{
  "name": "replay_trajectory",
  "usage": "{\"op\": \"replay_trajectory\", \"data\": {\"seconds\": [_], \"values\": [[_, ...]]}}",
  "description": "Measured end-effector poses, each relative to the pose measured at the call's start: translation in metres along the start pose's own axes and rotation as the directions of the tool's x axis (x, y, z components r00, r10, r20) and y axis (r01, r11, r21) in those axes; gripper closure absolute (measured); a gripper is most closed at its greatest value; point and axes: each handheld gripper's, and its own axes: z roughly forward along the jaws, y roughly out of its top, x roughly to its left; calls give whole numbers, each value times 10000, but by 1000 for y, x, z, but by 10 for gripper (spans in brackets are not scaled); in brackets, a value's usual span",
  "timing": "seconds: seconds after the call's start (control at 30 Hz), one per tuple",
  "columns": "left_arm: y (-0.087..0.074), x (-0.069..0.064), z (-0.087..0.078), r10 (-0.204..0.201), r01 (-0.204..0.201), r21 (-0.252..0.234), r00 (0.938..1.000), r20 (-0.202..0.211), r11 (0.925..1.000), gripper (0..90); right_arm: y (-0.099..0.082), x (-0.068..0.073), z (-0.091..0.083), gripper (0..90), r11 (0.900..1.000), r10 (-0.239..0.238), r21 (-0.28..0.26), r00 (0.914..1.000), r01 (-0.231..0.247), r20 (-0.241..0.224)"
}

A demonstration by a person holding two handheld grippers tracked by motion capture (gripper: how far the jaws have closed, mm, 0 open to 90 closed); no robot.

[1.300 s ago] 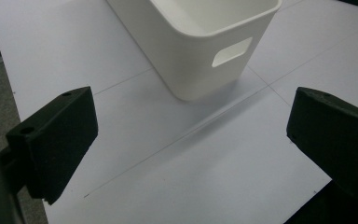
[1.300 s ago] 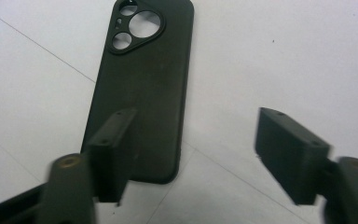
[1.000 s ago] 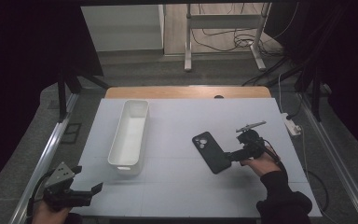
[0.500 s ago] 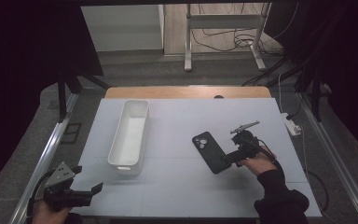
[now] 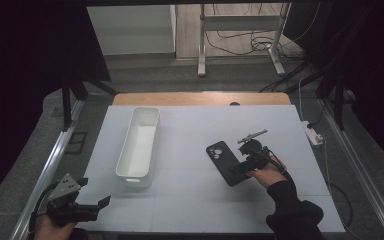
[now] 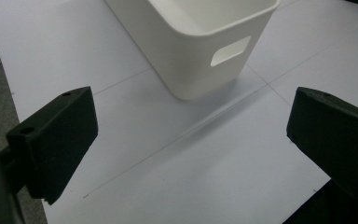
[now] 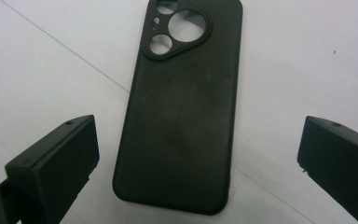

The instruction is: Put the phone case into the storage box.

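White surface (image 5: pixel 190 140): right claw (image 7: pixel 198 154), jaws spread, straddles the phone case (image 7: pixel 182 107) (lying flat) for pickup; left claw (image 6: pixel 191 140) gapes near the bin (image 6: pixel 200 42).

High view overhead, facing forward; gripper views close, down at table (image 5: pixel 190 130).

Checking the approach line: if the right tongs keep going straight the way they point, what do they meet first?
Most likely the black phone case, which lies flat between the open right tongs, though their height above it is unclear.

Black phone case (image 7: pixel 179 116), white bin (image 5: pixel 140 142), pale grey table (image 5: pixel 190 200).
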Motion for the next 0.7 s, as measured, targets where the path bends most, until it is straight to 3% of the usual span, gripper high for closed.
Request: {"op": "replay_trajectory", "data": {"seconds": [0.37,0.7], "values": [[0,0,0,-2,2,11,10000,-5,10000,26,7,16,12,0,9999,-144,34,9999,144,-44],[0,0,0,0,0,0,10000,12,10000,26,3,13,23,0,9996,-202,210,9998,200,63]]}}
